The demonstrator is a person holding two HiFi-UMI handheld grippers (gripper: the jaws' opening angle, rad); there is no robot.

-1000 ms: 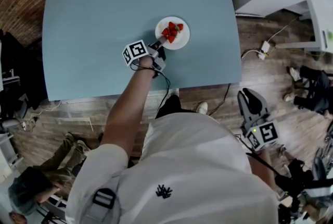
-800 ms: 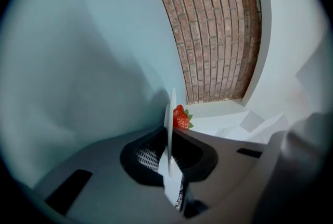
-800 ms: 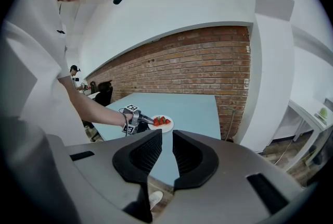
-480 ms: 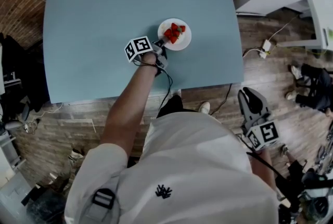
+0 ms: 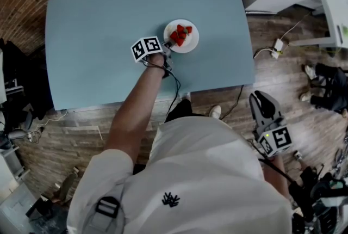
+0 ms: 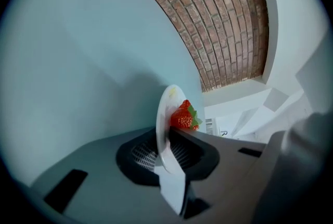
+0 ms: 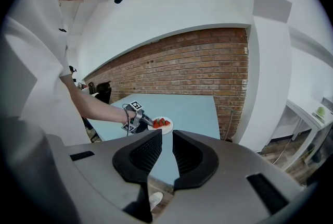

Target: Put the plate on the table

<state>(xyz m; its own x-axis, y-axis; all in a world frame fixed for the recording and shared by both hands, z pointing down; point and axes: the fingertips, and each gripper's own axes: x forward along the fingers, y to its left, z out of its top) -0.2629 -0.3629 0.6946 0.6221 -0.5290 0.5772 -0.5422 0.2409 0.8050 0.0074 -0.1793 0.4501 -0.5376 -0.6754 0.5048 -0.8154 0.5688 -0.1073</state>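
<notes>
In the head view we see the light blue counter (image 5: 98,20) filling the upper left and the middle of the frame. Near its centre the left tool (image 5: 167,49), with its marker cube (image 5: 145,48), reaches to the white plate (image 5: 188,44). The plate lies flat on the counter, a little right of the centre, and carries some red strawberries (image 5: 180,35).

In the left gripper view the rim of the plate stands between the two jaws. The jaws are opening, and we can see a small gap on each side of the rim, so the pads are not pressing on it.

At the lower right of the head view the right tool (image 5: 263,103) hangs over the wooden floor (image 5: 283,78), well apart from the counter. Its jaws stand a little apart with nothing between them.
</notes>
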